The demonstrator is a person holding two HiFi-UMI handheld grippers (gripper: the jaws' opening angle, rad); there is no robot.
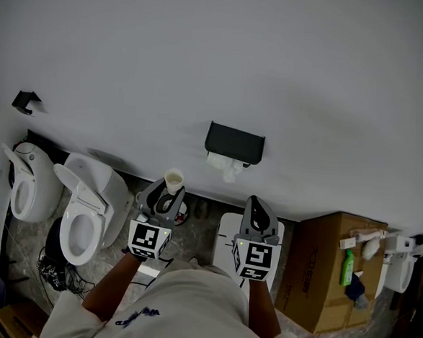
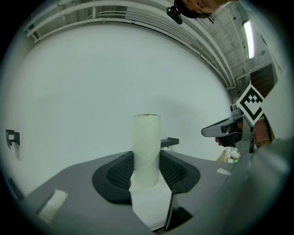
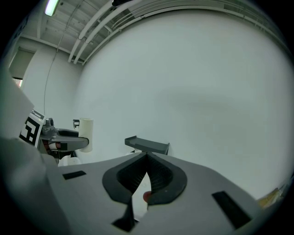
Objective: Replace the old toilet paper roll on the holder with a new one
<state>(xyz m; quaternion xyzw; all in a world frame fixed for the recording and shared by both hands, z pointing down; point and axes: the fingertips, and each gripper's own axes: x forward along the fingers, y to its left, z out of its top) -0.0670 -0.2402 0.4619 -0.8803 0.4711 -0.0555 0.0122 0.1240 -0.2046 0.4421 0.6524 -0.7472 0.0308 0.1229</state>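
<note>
An empty cardboard tube (image 2: 147, 149) stands upright between the jaws of my left gripper (image 2: 147, 172), which is shut on it. The head view shows that tube (image 1: 174, 180) above the left gripper (image 1: 167, 198), left of and below the wall holder. The black holder (image 1: 234, 143) hangs on the white wall, with white paper (image 1: 225, 165) trailing under it. My right gripper (image 1: 258, 208) is shut with nothing in it, just below and right of the holder. In the right gripper view the holder's shelf (image 3: 148, 144) lies straight beyond the right gripper (image 3: 146, 172).
Two white toilets (image 1: 86, 206) stand at the left against the wall. A white bin (image 1: 226, 246) sits on the floor between my grippers. A cardboard box (image 1: 327, 270) with a green bottle (image 1: 347, 268) on it stands at the right. A small black hook (image 1: 25, 101) is on the wall.
</note>
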